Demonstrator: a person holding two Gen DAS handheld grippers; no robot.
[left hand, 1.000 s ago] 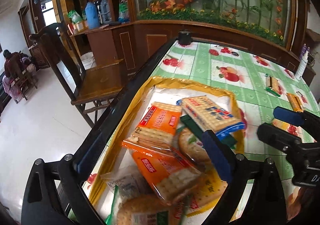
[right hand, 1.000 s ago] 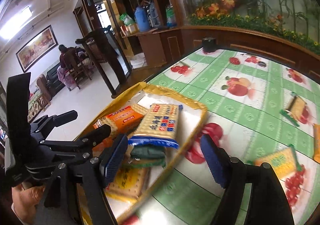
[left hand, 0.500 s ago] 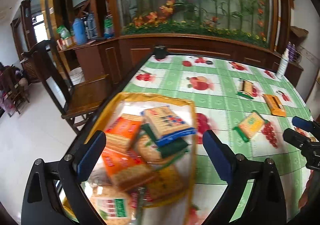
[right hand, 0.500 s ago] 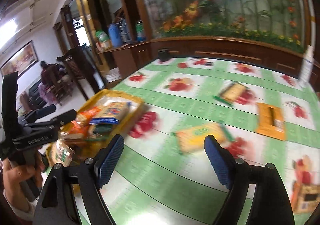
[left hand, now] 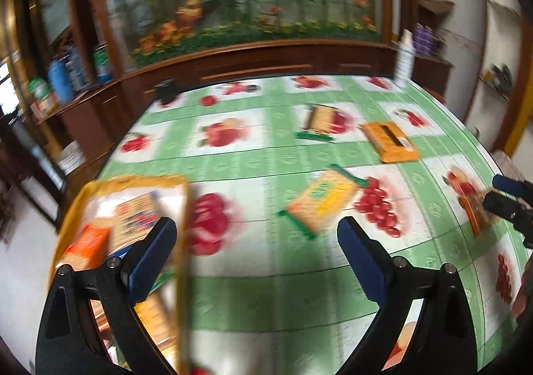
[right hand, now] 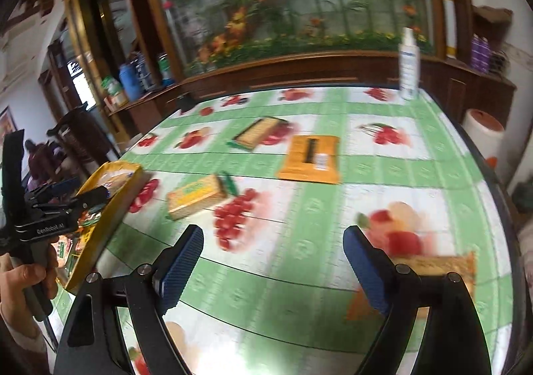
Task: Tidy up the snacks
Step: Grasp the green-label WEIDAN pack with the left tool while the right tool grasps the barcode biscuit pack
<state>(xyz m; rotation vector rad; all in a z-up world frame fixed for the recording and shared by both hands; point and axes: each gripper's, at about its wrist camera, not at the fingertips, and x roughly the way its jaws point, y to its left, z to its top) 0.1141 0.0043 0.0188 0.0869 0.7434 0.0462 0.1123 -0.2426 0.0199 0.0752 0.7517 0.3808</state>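
Note:
A yellow tray (left hand: 181,241) (right hand: 110,208) with several cracker packs sits at the table's left edge. On the green fruit-print cloth lie a yellow-green cracker pack (left hand: 321,200) (right hand: 196,196), an orange pack (left hand: 389,141) (right hand: 309,158), a green-edged pack (left hand: 318,121) (right hand: 256,133) and a pack at the right (left hand: 474,208) (right hand: 439,265). My left gripper (left hand: 256,251) is open and empty, above the cloth beside the tray. My right gripper (right hand: 273,261) is open and empty; the right pack lies just past its right finger.
A white spray bottle (right hand: 409,71) stands at the table's far right edge. A small dark object (left hand: 165,92) sits at the far left corner. A wooden cabinet with a flower display runs behind the table. A chair stands left of the table.
Both grippers have swung right, away from the tray and toward the loose packs on the cloth. Both stay open and empty.

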